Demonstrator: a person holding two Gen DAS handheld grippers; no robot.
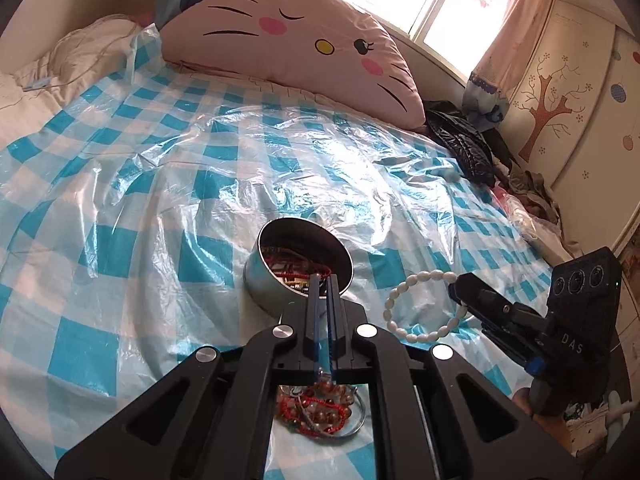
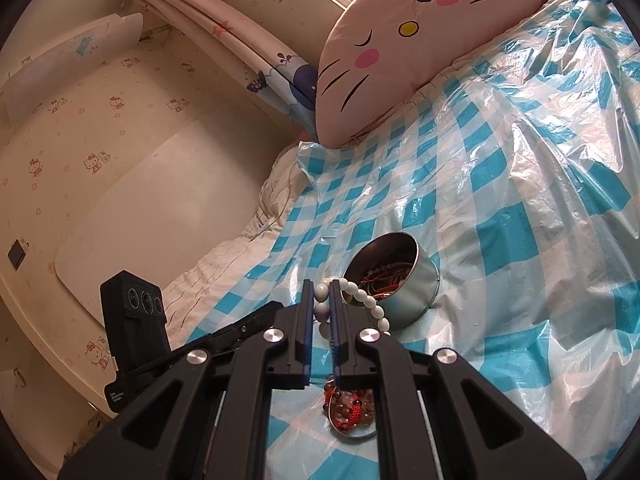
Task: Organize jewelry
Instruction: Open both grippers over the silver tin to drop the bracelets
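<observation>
The right gripper (image 2: 323, 292) grasps a white bead bracelet (image 2: 360, 300) at frame center, just beside the round metal tin (image 2: 404, 296) of jewelry. The left gripper (image 1: 323, 280) is clenched, seemingly on nothing, over the tin's near rim.

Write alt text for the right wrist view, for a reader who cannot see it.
The right gripper is shut on a white oval-bead bracelet, held just in front of an open round metal tin of tangled red cords. Everything sits on a blue-and-white checked plastic sheet over a bed.
</observation>
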